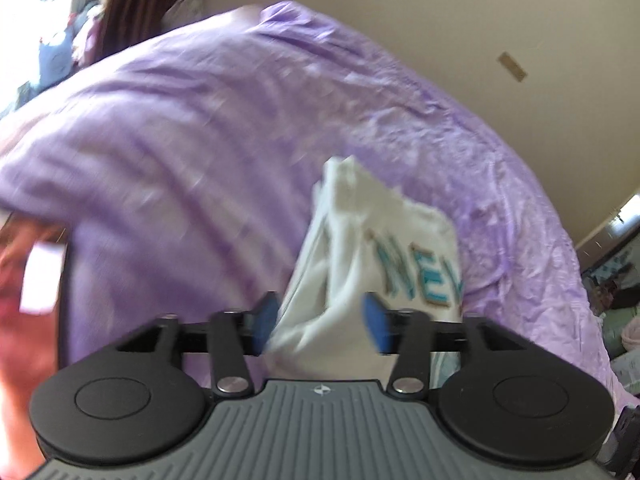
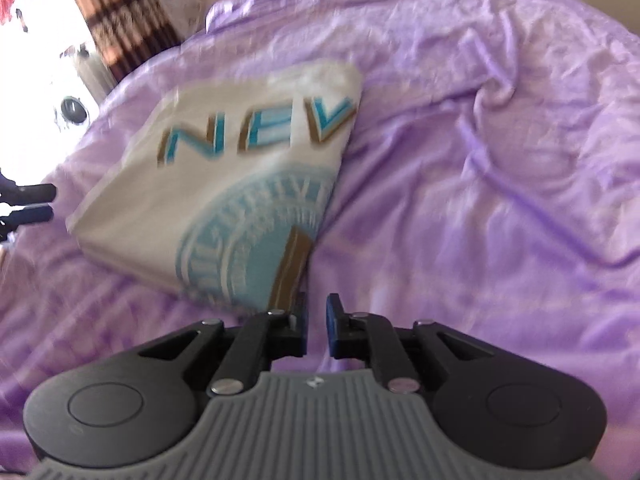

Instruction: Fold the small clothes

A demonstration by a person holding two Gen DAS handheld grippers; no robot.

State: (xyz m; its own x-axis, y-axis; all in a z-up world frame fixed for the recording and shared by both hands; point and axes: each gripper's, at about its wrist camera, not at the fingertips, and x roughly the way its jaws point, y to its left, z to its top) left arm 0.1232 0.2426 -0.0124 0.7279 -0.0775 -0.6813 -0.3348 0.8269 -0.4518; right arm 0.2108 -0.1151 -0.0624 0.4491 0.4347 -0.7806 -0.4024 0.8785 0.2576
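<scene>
A white shirt [image 2: 224, 184] with blue letters and a round blue emblem lies folded into a rectangle on the purple bedsheet [image 2: 480, 200]. In the right wrist view my right gripper [image 2: 317, 328] hovers just off the shirt's near corner. Its jaws stand a narrow gap apart with nothing between them. My left gripper [image 2: 52, 201] shows at the shirt's left edge. In the left wrist view the left gripper [image 1: 320, 324] has its blue pads [image 1: 266, 320] wide apart. The shirt [image 1: 360, 260] bunches up between and beyond them, and the pads do not squeeze it.
Wrinkled purple bedsheet [image 1: 180, 140] covers the whole bed. A brown curtain [image 2: 120, 20] and a bright window stand at the far left. A beige wall [image 1: 480, 20] runs behind the bed, and clutter [image 1: 616, 304] lies off the right side.
</scene>
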